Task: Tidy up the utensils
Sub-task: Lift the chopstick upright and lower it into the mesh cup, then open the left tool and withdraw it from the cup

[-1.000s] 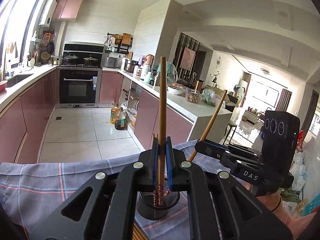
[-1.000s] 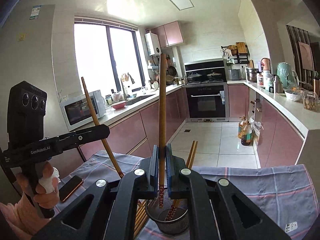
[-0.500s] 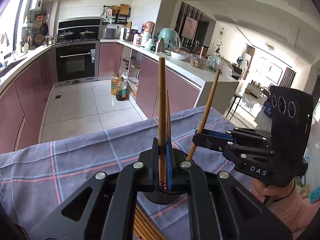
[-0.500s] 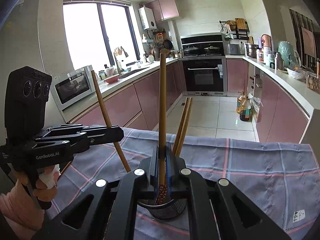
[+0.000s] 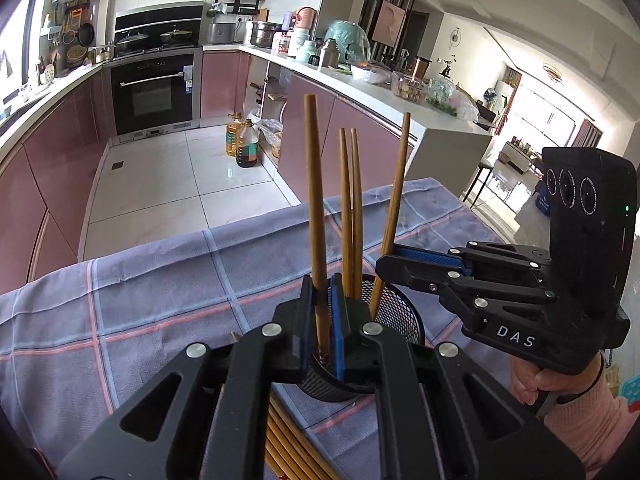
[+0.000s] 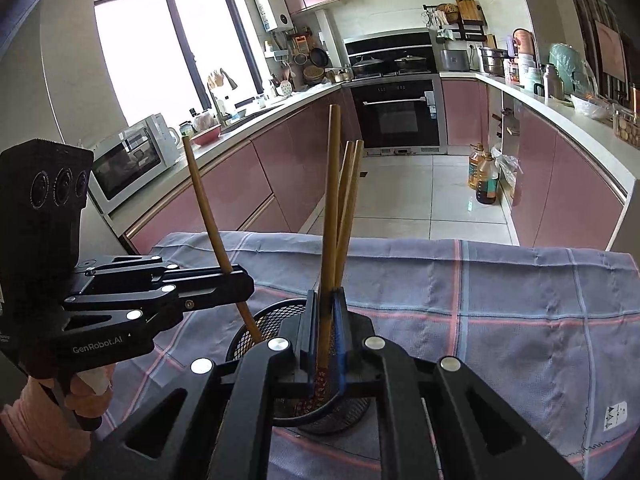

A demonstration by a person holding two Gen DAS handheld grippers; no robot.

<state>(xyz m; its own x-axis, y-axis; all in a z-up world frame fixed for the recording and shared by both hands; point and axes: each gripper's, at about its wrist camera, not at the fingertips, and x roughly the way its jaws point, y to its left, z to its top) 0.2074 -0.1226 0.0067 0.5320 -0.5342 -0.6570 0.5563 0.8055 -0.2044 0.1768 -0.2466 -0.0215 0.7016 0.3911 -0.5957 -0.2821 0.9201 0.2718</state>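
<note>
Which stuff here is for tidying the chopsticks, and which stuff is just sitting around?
For the job:
- left gripper, jaws shut on a chopstick
- right gripper, jaws shut on another chopstick
- mesh holder with two chopsticks already standing in it
- loose chopsticks on the cloth

Just sitting around:
- oil bottles
- microwave
- oven

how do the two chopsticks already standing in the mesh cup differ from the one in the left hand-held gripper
The two loose wooden chopsticks lean free against the black mesh cup, touching no pads; the wooden chopstick in the left hand-held gripper is clamped. The loose pair stands close together, while the clamped one stands alone. All have their lower ends in the cup.
</note>
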